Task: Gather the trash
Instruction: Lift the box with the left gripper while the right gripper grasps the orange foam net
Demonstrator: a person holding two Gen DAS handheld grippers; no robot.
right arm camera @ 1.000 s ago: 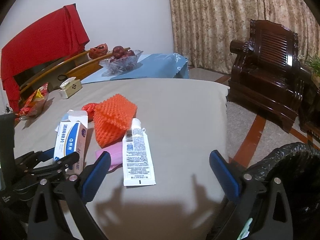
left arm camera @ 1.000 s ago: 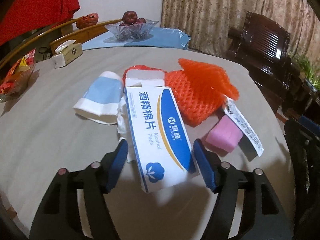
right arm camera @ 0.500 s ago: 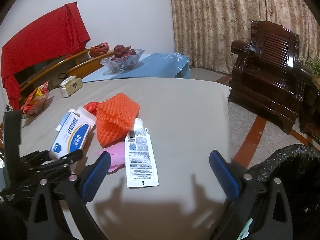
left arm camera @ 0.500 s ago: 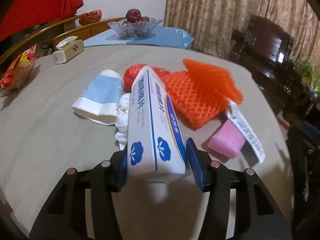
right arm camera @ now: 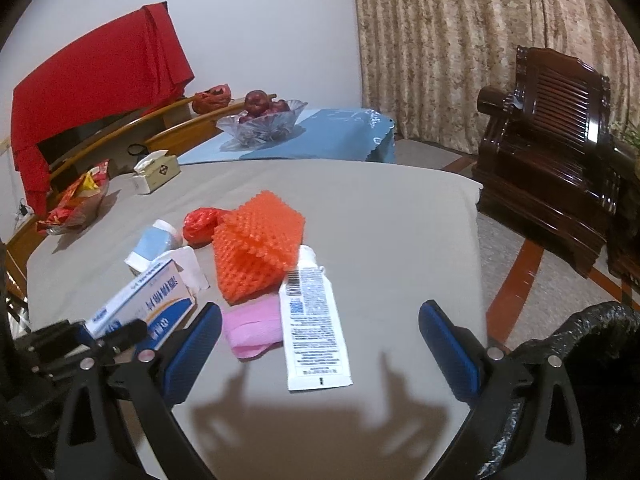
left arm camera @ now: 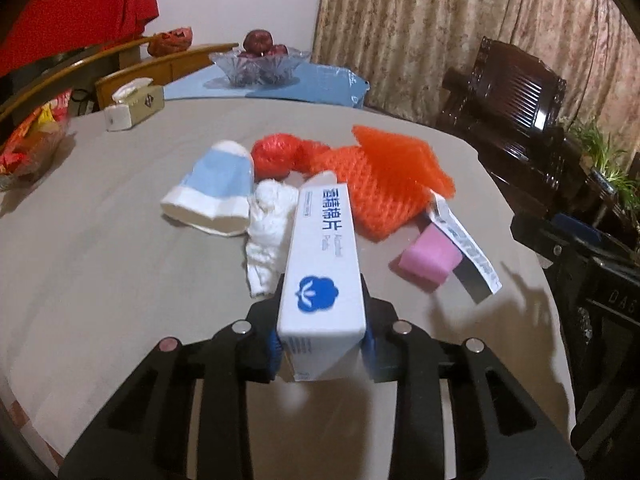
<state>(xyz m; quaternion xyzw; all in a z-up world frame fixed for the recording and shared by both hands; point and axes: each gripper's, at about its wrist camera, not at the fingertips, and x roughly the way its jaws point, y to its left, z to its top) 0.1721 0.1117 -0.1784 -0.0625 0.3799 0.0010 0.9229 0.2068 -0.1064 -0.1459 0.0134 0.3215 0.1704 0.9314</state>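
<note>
My left gripper [left arm camera: 322,340] has the white and blue alcohol pads box [left arm camera: 324,264] on edge between its jaws, which are still closing, with both pads against its sides; the box hangs tilted above the grey table [left arm camera: 100,272]. In the right wrist view the same box [right arm camera: 144,300] sits at lower left. Behind it lie a white tissue [left arm camera: 268,220], a blue and white paper cup [left arm camera: 216,188], a red plastic bag [left arm camera: 276,154], orange foam netting [left arm camera: 380,184] and a pink piece [left arm camera: 426,258]. My right gripper [right arm camera: 320,314] stands open above a white tube [right arm camera: 312,320].
A black trash bag [right arm camera: 600,332] gapes at the table's right edge. At the far side stand a tissue box [left arm camera: 134,104], a snack bag [left arm camera: 32,140] and a glass fruit bowl [left arm camera: 260,62]. A dark wooden chair [right arm camera: 552,160] stands to the right.
The box went from lying flat to standing on edge and rose off the table as the left jaws closed in on it. The right gripper stayed put.
</note>
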